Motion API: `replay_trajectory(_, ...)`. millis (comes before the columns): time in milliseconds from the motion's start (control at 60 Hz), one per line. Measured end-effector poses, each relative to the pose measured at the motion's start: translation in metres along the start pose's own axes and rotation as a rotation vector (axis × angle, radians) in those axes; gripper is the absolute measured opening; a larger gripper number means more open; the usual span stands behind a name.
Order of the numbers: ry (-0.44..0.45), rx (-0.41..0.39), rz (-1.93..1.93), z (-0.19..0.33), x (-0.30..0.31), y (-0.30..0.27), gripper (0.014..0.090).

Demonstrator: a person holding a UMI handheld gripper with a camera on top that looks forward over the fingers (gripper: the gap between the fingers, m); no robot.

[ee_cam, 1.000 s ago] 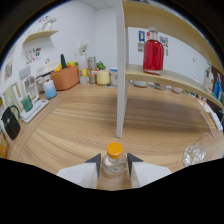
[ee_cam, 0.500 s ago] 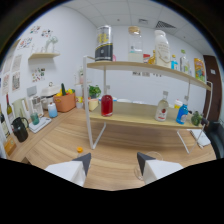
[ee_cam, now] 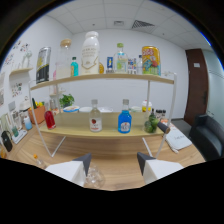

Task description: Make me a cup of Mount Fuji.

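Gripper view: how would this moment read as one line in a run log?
jaws: open, empty | ahead: clear glass cup on wooden counter | beyond: blue-labelled bottle on two-tier wooden shelf

One handheld gripper (ee_cam: pixel 113 162) in view, raised and level, both white fingers (ee_cam: pixel 75 167) visible at its base, dark inner pads facing each other, fingers spread apart, gap between them unobstructed, no contact with either pad.

Claw (ee_cam: pixel 114 165) swung to shelf (ee_cam: pixel 100 132) (bottle gone, fingers apart).
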Motion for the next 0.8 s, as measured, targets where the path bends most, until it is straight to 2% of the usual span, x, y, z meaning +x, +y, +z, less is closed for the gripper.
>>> replay_trajectory(233, -0.016, 0.110, 0.016, 0.068, 0.024, -0.072, 0.0845)
replay_trajectory(317, -0.014, 0.117, 0.006, 0.094, 0.029, -0.079, 0.0767)
replay_trajectory(417, -0.019, 0.073, -0.007, 0.121, 0.031, -0.070, 0.0659)
replay_trajectory(567, -0.010, 0.044, -0.032, 0.137, 0.035, -0.056, 0.0377)
replay_trajectory(800, -0.028, 0.036, -0.023, 0.129, 0.033, -0.060, 0.0361)
